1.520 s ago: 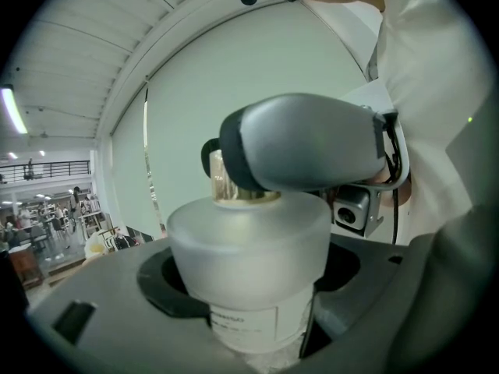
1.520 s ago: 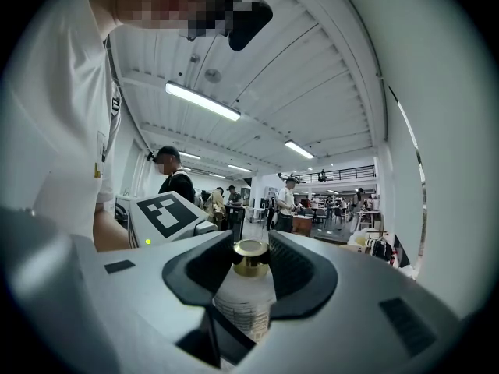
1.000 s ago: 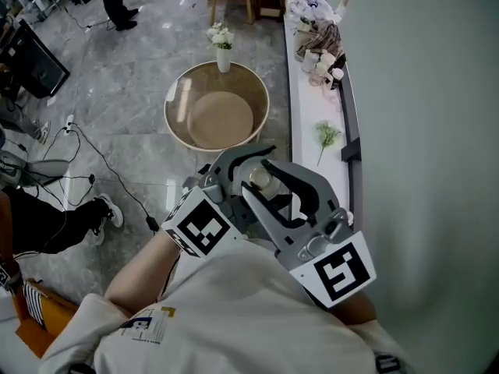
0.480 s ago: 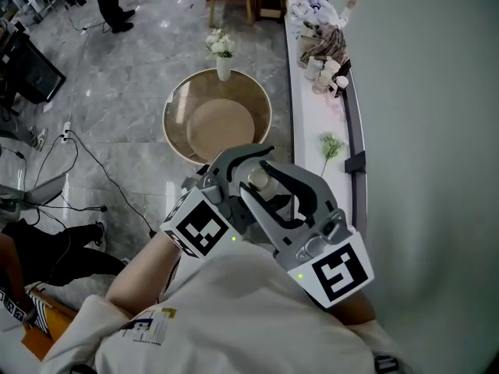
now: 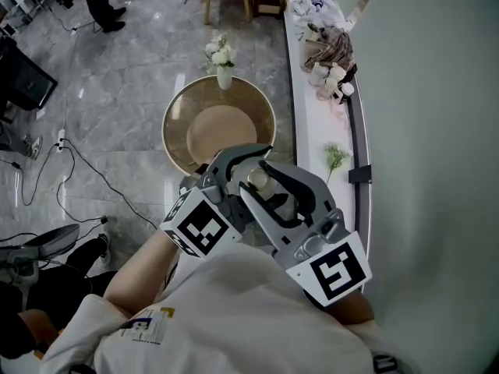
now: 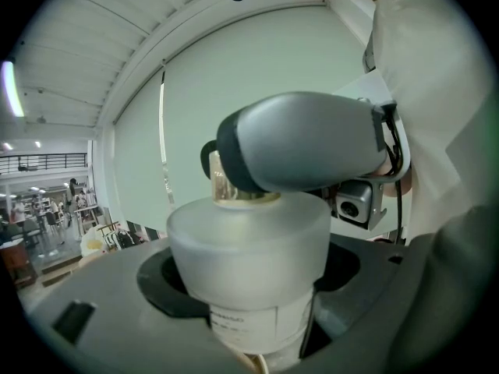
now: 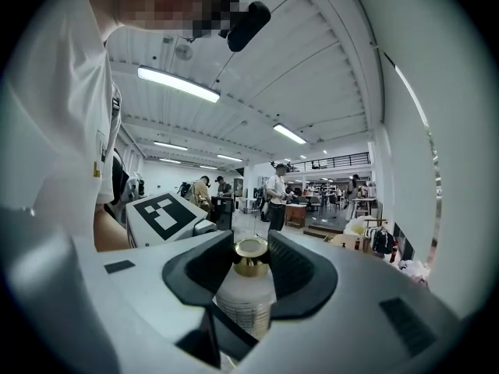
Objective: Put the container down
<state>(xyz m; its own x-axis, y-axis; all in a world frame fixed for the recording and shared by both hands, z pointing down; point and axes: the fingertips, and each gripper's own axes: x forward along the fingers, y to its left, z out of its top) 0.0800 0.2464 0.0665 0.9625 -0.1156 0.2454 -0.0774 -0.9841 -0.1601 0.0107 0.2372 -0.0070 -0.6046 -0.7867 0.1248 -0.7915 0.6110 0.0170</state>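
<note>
A small frosted white container [image 5: 259, 179] with a gold neck is held high above the floor, close to my chest, between both grippers. My left gripper [image 5: 248, 170] is shut on its body; in the left gripper view the frosted, labelled cylinder [image 6: 249, 248] fills the space between the jaws. My right gripper [image 5: 269, 184] comes in from the right. Its black pads [image 7: 292, 267] sit against the gold neck [image 7: 251, 257], with the white body [image 7: 246, 306] below. The right gripper's grey jaw [image 6: 304, 150] covers the container's top in the left gripper view.
Far below stands a round wooden table [image 5: 175, 104] with a glass top and a vase of white flowers [image 5: 221, 57]. A long white ledge [image 5: 316, 123] runs along the right wall with cups, cloth [image 5: 327, 49] and a green sprig. Cables lie on the grey marble floor [image 5: 86, 170].
Both grippers keep the same hold on the container. The head view has drifted, so the round table and ledge sit slightly lower, and the person at the lower left has slid out.
</note>
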